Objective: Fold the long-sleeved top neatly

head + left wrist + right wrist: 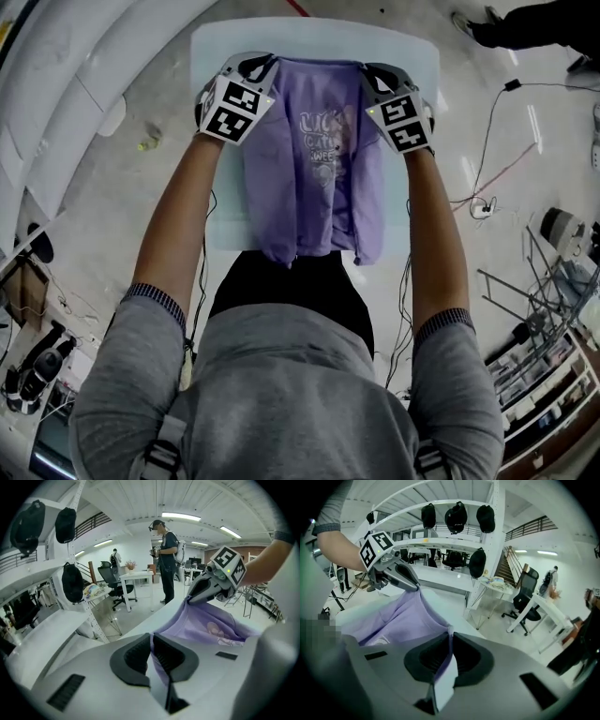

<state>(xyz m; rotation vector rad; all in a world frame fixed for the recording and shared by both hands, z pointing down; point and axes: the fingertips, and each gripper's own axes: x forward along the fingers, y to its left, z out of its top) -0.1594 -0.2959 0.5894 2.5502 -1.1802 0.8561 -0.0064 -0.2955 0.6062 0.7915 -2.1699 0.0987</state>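
Purple long-sleeved top (314, 164) stretches over the white bench (214, 52); left gripper (269, 62) and right gripper (368, 68) jaws clench its far corners.

The top (314, 178) is lying along the desk (412, 56), its near end hanging over the desk's near edge. The left gripper (270, 64) is sitting at its far left corner, the right gripper (367, 69) at its far right.

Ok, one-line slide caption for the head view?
Left gripper and right gripper pinch the far corners of the purple top over the table, near end draping off its edge.
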